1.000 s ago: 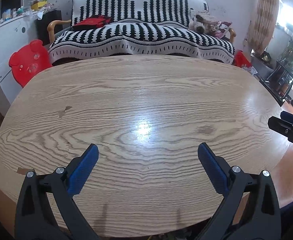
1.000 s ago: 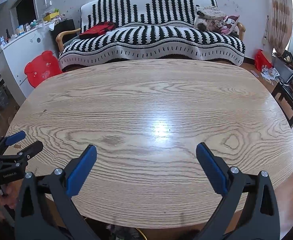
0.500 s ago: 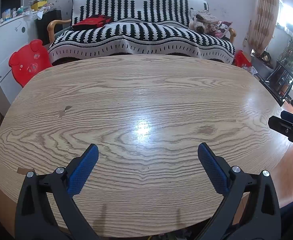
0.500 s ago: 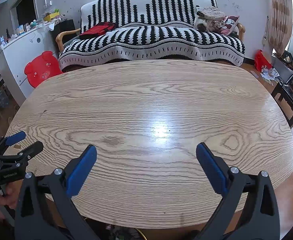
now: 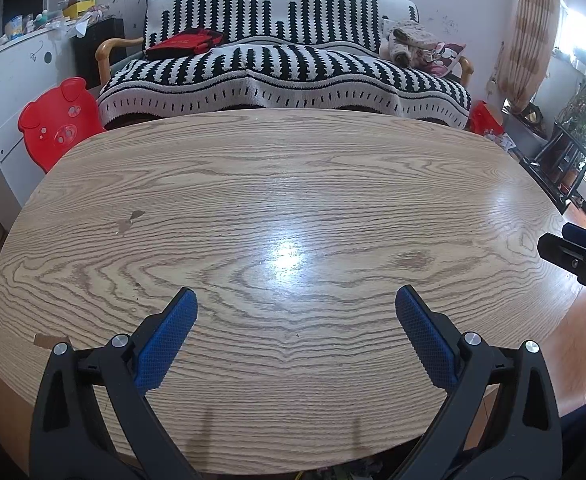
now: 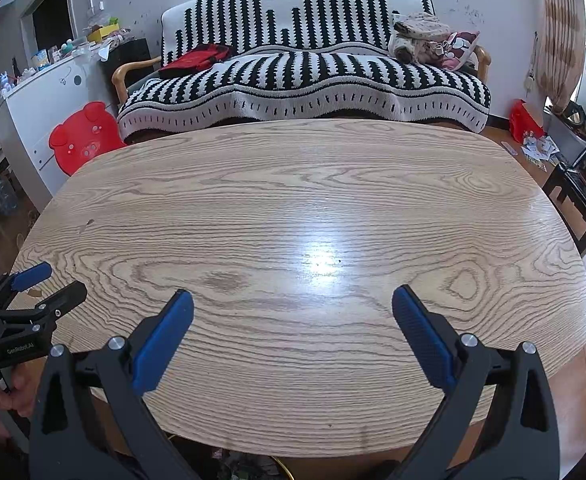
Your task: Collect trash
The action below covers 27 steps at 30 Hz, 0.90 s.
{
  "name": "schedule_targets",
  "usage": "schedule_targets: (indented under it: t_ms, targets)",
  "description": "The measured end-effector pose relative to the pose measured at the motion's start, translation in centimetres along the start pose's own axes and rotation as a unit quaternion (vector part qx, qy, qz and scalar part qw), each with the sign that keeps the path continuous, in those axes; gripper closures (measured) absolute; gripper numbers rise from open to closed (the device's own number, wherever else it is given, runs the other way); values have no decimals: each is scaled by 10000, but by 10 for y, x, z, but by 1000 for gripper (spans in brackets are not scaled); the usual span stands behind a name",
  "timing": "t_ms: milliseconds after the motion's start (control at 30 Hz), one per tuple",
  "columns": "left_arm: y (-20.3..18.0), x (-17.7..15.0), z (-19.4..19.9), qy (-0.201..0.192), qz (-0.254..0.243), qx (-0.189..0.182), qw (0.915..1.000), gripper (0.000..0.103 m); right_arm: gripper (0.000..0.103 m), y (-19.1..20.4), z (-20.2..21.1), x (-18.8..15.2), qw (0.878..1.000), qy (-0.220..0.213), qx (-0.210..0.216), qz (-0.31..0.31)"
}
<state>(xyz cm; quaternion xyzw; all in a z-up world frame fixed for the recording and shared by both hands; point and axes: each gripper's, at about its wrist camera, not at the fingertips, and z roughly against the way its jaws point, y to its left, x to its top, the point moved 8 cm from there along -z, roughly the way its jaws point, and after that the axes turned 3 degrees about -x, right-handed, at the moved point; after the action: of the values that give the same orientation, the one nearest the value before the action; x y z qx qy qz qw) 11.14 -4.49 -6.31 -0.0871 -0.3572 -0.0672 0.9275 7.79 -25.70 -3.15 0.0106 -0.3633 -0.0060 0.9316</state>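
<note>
My right gripper [image 5: 573, 248] is cut off by the frame edge in the left wrist view. My own arms hide the near rim of the surface [image 6: 313, 446]. Small items on the white cabinet [image 6: 37, 92] are too small to identify.

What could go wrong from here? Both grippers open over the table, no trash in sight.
1. The wooden table shows only a small brown scrap at its near left edge; flat, it may slip from the left gripper.
2. Scattered papers lie on the floor far right; the right gripper probably must clear the black stand.
</note>
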Motion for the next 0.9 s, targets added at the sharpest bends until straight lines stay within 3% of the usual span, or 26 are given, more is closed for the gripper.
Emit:
schedule_targets:
  t_ms: [900]
  targets:
    - [3, -2, 1, 10, 39, 21, 10000, 7, 7, 2, 0, 1, 10000, 15, 8, 0]
